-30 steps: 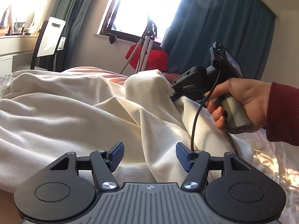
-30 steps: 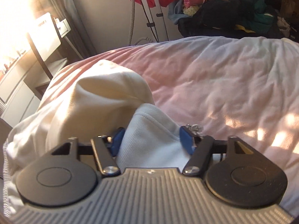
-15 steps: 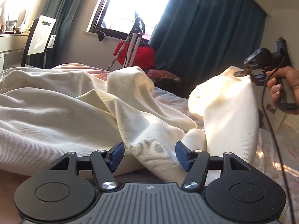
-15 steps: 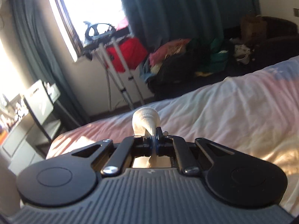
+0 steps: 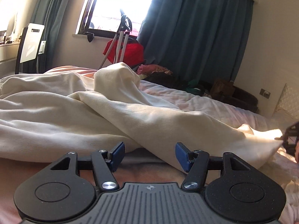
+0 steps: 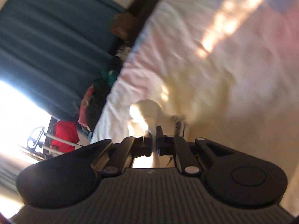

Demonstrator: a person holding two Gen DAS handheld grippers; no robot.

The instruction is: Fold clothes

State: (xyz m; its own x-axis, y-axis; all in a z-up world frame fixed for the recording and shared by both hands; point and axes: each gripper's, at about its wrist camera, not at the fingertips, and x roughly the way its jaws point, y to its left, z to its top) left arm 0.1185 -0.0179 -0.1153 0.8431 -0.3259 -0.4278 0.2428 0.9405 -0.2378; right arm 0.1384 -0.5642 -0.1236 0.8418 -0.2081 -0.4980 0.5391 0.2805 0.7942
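From my left wrist view, the left gripper (image 5: 148, 155) stood with its jaws apart and nothing between them, low over the bed (image 5: 214, 102). The cream garment (image 5: 112, 112) lay rumpled from nine o'clock to the centre, one part stretched out toward three o'clock, where the right gripper (image 5: 290, 138) showed at the frame edge, seemingly pinching its tip. A curtain (image 5: 196, 37) hung at twelve.

From my right wrist view, tilted and blurred, the right gripper (image 6: 153, 136) was clamped on a fold of the garment (image 6: 147, 110), which bunched just ahead at twelve, over the bed (image 6: 205, 56).
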